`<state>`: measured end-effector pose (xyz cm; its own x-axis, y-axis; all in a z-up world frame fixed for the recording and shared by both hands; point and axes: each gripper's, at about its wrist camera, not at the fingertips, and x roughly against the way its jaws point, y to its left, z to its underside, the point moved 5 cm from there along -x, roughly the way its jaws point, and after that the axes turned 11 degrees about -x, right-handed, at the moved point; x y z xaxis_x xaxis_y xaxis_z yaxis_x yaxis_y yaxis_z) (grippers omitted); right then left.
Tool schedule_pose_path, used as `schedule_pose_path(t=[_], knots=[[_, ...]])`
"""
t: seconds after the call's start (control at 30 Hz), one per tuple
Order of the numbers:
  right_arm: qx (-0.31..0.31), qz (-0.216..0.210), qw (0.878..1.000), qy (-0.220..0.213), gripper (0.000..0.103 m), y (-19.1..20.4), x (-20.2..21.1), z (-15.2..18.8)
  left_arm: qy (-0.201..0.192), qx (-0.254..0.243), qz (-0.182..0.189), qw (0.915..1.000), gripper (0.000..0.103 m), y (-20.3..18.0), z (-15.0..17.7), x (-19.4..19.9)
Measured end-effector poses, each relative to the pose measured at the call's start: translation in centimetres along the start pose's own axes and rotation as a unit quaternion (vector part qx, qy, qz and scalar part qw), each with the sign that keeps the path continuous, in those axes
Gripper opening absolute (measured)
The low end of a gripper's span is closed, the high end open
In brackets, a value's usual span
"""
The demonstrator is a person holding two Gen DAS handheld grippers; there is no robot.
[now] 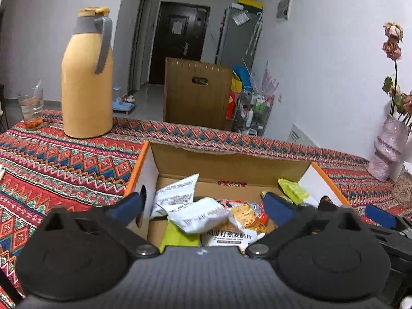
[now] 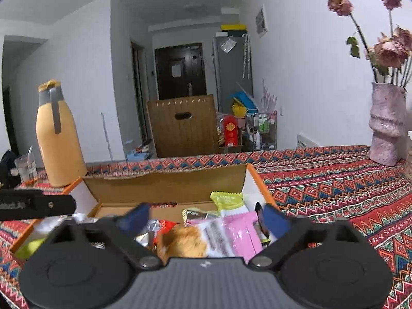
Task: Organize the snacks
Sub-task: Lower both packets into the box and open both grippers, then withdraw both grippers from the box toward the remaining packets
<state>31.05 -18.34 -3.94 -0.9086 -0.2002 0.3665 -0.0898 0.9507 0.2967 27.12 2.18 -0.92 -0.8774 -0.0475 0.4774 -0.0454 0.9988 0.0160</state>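
An open cardboard box (image 1: 231, 166) with orange edges sits on the patterned tablecloth and holds several snack packets. In the left wrist view my left gripper (image 1: 203, 206) is open above the box, over white crumpled packets (image 1: 195, 213) and an oat-crisp packet (image 1: 229, 237). In the right wrist view the same box (image 2: 167, 182) shows a pink packet (image 2: 242, 234), a green-and-white packet (image 2: 229, 202) and an orange snack (image 2: 185, 242). My right gripper (image 2: 206, 219) is open above them, holding nothing. The right gripper also shows in the left wrist view (image 1: 378, 215) at the box's right side.
A tall yellow thermos (image 1: 87, 77) and a glass (image 1: 31, 108) stand at the table's far left. A pink vase with dried flowers (image 2: 386, 123) stands at the far right. Beyond the table are a brown cardboard box (image 1: 195, 92) and a cart.
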Motion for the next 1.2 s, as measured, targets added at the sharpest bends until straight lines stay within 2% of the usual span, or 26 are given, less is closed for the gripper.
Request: schedule_pose_path(t=[0.4, 0.8, 1.2], knots=[[-0.022, 0.009, 1.000, 0.005, 0.103, -1.0, 0.5, -0.3, 0.004, 0.000, -0.007, 1.0000, 0.103, 0.1, -0.2, 0.5], [-0.010, 0.002, 1.000, -0.015, 0.103, -0.7, 3.4, -2.1, -0.013, -0.010, -0.013, 0.9998, 0.103, -0.5, -1.5, 3.6], [0.026, 0.009, 1.000, 0.009, 0.103, -2.2, 6.4, -0.7, 0.016, -0.015, -0.001, 0.9998, 0.103, -0.8, 0.5, 5.5]])
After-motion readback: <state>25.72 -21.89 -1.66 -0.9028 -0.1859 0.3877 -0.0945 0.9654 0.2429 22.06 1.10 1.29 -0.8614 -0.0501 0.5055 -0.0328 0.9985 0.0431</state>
